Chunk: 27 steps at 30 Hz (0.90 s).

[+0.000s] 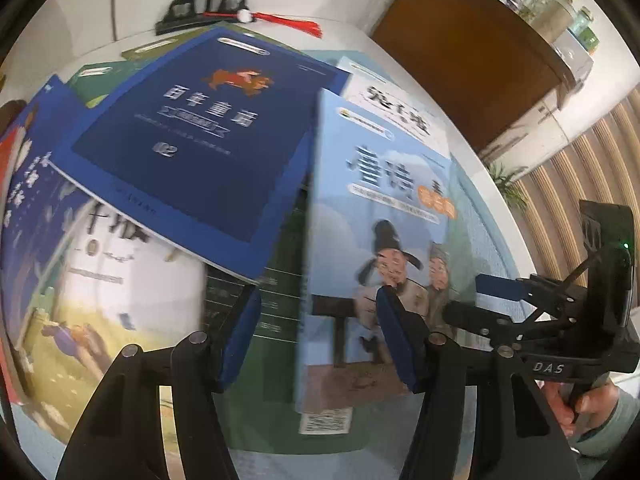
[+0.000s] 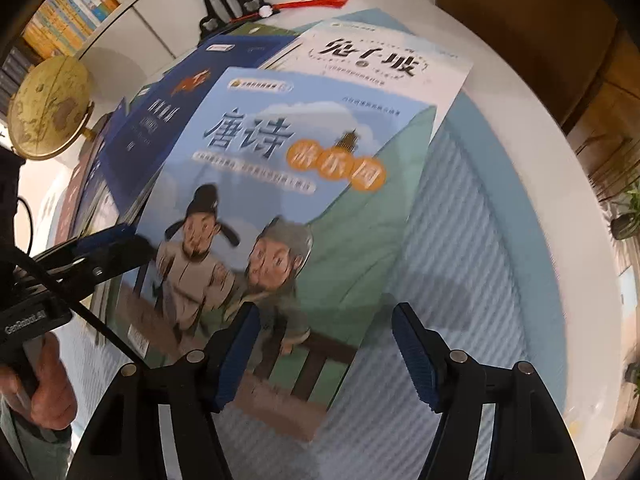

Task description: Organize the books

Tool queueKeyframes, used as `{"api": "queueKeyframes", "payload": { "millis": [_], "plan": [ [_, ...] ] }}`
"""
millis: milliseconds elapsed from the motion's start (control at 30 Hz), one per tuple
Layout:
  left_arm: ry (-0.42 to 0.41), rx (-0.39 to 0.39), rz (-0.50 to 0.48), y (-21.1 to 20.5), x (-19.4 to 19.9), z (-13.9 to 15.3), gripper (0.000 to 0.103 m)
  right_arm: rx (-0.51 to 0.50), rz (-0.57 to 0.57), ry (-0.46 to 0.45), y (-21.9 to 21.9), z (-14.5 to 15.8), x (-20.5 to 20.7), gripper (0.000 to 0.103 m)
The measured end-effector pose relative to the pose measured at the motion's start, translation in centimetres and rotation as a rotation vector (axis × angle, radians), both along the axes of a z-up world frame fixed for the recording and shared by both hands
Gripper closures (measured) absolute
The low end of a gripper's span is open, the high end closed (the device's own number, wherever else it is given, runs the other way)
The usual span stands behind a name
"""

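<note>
A light-blue picture book with two drawn men on its cover lies tilted on a loose pile. A dark-blue book lies to its left and a white-covered book behind it. My left gripper is open and straddles the light-blue book's left edge: one pad is over the cover, the other off to the side. My right gripper is open over the book's near right corner. Each gripper also shows in the other's view, the right gripper and the left gripper.
More books lie at the left, one with a white and yellow cover, and a green one sits underneath. They rest on a pale blue ribbed mat on a round white table. A black stand with a red tassel, a globe and a brown board stand beyond.
</note>
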State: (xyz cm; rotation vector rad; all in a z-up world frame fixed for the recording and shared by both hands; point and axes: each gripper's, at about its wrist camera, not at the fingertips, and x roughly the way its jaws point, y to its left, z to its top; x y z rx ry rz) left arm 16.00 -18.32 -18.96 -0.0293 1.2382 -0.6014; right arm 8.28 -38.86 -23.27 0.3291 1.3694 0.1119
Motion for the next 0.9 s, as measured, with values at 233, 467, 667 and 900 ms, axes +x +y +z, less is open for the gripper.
{"api": "queueKeyframes", "payload": {
  "millis": [233,467,667,900],
  "plan": [
    [0.057,-0.149,-0.028,-0.2,-2.5,0.7,0.052,-0.007,-0.008,-0.023,-0.5,0.1,-0.9,0.047],
    [0.178,-0.364,0.119,2.0,-2.1,-1.3,0.052,0.022,0.014,-0.030,-1.6,-0.2,-1.3,0.044],
    [0.109,-0.242,0.124,0.3,-2.5,-1.2,0.069,0.004,0.043,-0.044,-1.1,-0.1,-1.4,0.038],
    [0.094,-0.268,0.156,-0.2,-2.8,-0.1,0.087,0.015,0.048,-0.049,-1.1,-0.2,-1.5,0.036]
  ]
}}
